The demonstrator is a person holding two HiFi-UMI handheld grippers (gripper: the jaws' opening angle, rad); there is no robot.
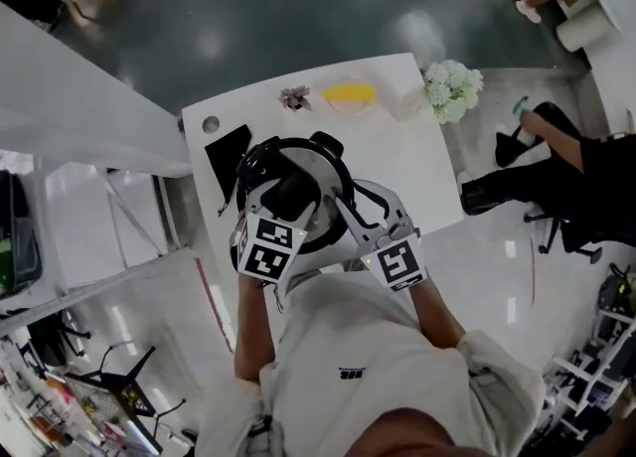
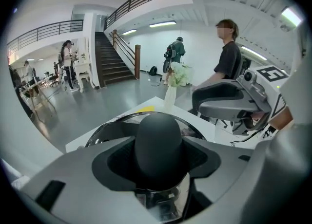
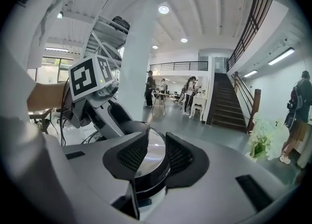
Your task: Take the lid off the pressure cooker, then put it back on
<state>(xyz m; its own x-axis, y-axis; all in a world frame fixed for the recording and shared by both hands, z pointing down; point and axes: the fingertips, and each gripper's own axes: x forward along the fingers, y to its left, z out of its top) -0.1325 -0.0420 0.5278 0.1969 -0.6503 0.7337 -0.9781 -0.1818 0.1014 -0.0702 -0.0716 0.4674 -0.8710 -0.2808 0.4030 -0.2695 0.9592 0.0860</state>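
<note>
The pressure cooker (image 1: 333, 175) stands near the front edge of the white table (image 1: 397, 147), and its shiny lid (image 2: 112, 125) rests on it. My left gripper (image 1: 291, 197) reaches down from the near side. It is shut on the lid's black knob (image 2: 158, 142), which fills the space between its pads. My right gripper (image 1: 343, 209) is at the cooker's right side. Its pads (image 3: 132, 154) stand close on either side of the cooker's edge (image 3: 152, 172), where the shiny lid meets a black band. The pot body is mostly hidden.
On the far part of the table lie a yellow object (image 1: 349, 93), a small dried flower (image 1: 295, 97), a white bouquet (image 1: 452, 87) and a black sheet (image 1: 227, 155). A person (image 1: 576, 167) sits to the right of the table.
</note>
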